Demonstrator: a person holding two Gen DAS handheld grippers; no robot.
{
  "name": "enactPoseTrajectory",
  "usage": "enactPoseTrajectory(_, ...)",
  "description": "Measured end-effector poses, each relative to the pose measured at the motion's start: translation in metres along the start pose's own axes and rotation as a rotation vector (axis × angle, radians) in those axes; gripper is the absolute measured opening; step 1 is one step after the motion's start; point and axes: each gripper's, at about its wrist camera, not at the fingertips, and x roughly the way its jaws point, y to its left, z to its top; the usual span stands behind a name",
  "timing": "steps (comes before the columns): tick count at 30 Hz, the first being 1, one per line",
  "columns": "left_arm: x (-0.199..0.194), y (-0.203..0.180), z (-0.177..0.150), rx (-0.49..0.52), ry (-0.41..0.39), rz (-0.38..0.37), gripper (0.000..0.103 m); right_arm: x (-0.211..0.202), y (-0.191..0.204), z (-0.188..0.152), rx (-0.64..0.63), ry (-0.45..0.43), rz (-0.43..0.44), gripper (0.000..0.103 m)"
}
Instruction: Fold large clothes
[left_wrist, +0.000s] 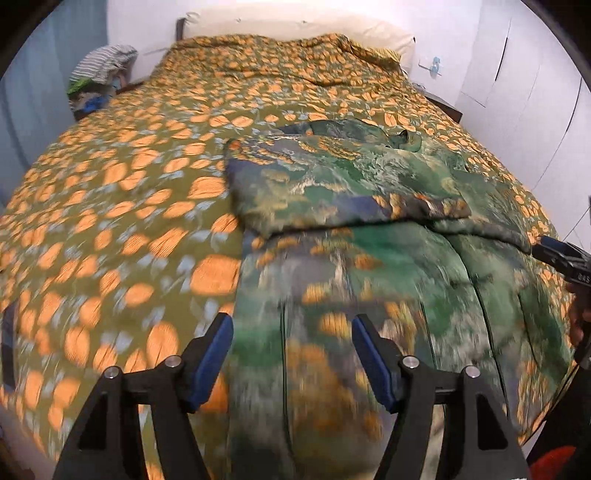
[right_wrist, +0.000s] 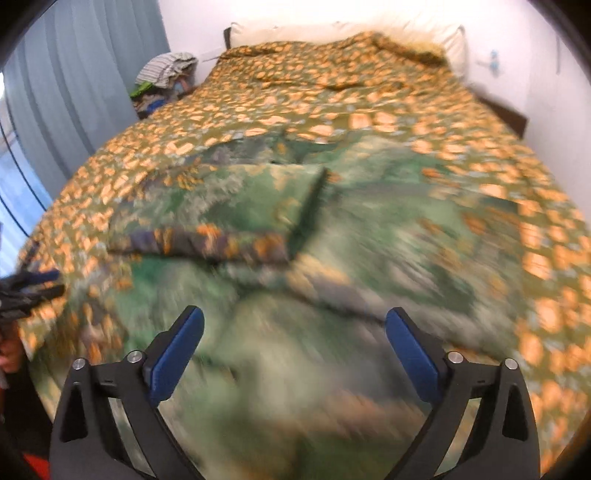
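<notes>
A large green garment with orange and blue print (left_wrist: 354, 206) lies spread on the bed, its far part folded over toward me (right_wrist: 221, 210). My left gripper (left_wrist: 291, 325) hovers over the garment's near left part, jaws open, nothing between the blue pads (left_wrist: 212, 354). My right gripper (right_wrist: 293, 319) hangs above the near part of the same garment (right_wrist: 332, 295), jaws wide open and empty. In the left wrist view the right gripper (left_wrist: 561, 258) shows at the right edge. In the right wrist view the left gripper (right_wrist: 29, 288) shows at the left edge, with a hand under it.
The bed carries an olive cover with orange leaf print (left_wrist: 122, 177) and a white pillow (left_wrist: 295, 29) at the head. A pile of clothes (left_wrist: 99, 74) sits beside the bed's far left. Grey curtains (right_wrist: 74, 81) hang left; white wardrobe doors (left_wrist: 517, 74) stand right.
</notes>
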Motion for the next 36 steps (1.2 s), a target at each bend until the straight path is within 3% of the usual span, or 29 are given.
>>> enactPoseTrajectory(3,-0.015,0.000,-0.020,-0.014,-0.012,0.034,0.072,-0.032,-0.011,-0.033,0.012,0.015,-0.075,0.101)
enactPoseTrajectory(8,-0.020,0.014,-0.038,-0.074,0.015,0.016,0.072,-0.085,-0.040,-0.087,0.096,0.012,-0.172,0.101)
enactPoseTrajectory(15,-0.016,0.028,-0.055,-0.114,0.095,-0.090,0.072,-0.121,-0.090,-0.135,0.253,0.069,-0.187,0.101)
enactPoseTrajectory(19,-0.006,0.032,-0.067,-0.120,0.150,-0.155,0.072,-0.125,-0.108,-0.147,0.268,0.143,-0.121,0.101)
enactPoseTrajectory(22,0.000,0.029,-0.071,-0.101,0.173,-0.154,0.072,-0.115,-0.118,-0.155,0.283,0.214,-0.036,0.101)
enactPoseTrajectory(27,0.006,0.021,-0.074,-0.066,0.207,-0.162,0.072,-0.089,-0.129,-0.165,0.269,0.315,-0.004,0.101)
enactPoseTrajectory(29,0.005,0.018,-0.075,-0.052,0.215,-0.159,0.072,-0.076,-0.131,-0.169,0.289,0.357,0.052,0.100)
enactPoseTrajectory(32,0.002,0.014,-0.078,-0.034,0.235,-0.156,0.072,-0.058,-0.127,-0.177,0.305,0.418,0.140,0.087)
enactPoseTrajectory(36,0.000,0.010,-0.085,-0.005,0.269,-0.144,0.072,-0.060,-0.120,-0.178,0.289,0.427,0.154,0.077)
